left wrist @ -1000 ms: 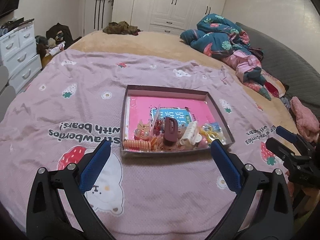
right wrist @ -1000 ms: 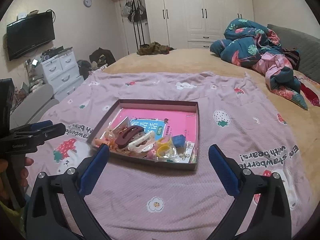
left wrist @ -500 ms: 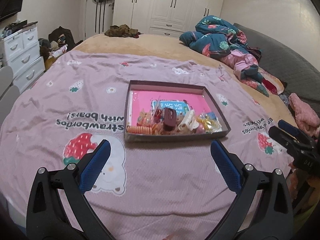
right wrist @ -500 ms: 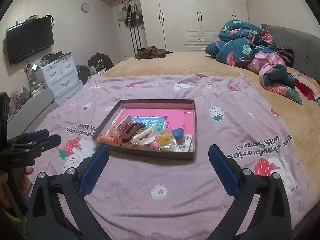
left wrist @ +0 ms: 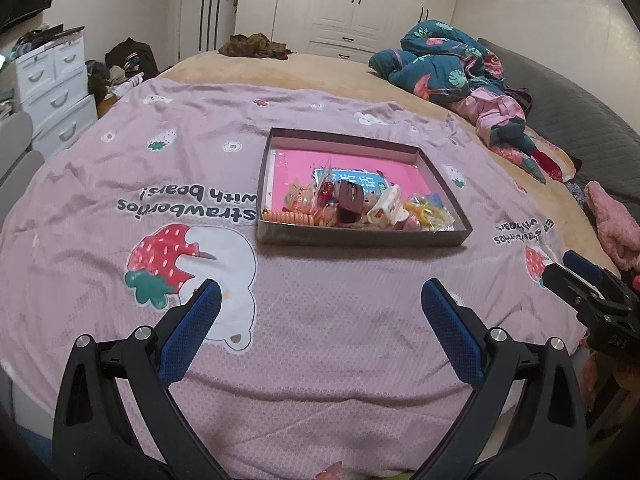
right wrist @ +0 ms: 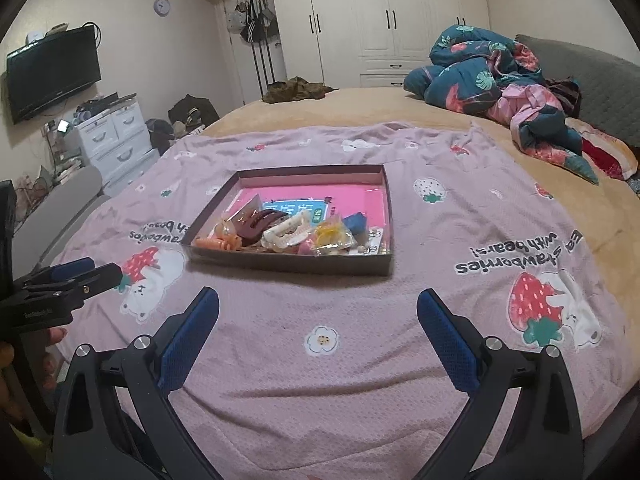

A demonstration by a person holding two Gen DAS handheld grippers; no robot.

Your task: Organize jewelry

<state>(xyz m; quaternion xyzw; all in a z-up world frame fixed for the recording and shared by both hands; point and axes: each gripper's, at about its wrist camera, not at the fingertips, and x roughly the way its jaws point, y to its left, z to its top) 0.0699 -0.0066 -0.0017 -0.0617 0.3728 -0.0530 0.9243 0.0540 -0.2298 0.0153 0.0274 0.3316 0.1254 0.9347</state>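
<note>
A shallow brown box with a pink floor [left wrist: 280,152] [right wrist: 386,196] lies on the pink strawberry blanket [left wrist: 320,340]. Along its near side is a heap of hair accessories: a dark maroon claw clip [left wrist: 350,197] [right wrist: 260,222], a cream claw clip [left wrist: 386,202] [right wrist: 288,232], an orange coil tie [left wrist: 290,217], yellow pieces [right wrist: 330,236] and a blue item [right wrist: 355,222]. My left gripper [left wrist: 320,308] is open and empty, well short of the box. My right gripper [right wrist: 318,308] is open and empty, also short of the box.
A crumpled teal and pink duvet [left wrist: 452,64] lies at the far right of the bed. A white drawer unit [right wrist: 116,136] and a wall TV [right wrist: 52,72] stand to the left. White wardrobes [right wrist: 380,8] fill the far wall. The bed edge is just below both grippers.
Both grippers have drawn back from the box and toward the bed's near edge. The box looks smaller and farther away. Both stay open and empty.
</note>
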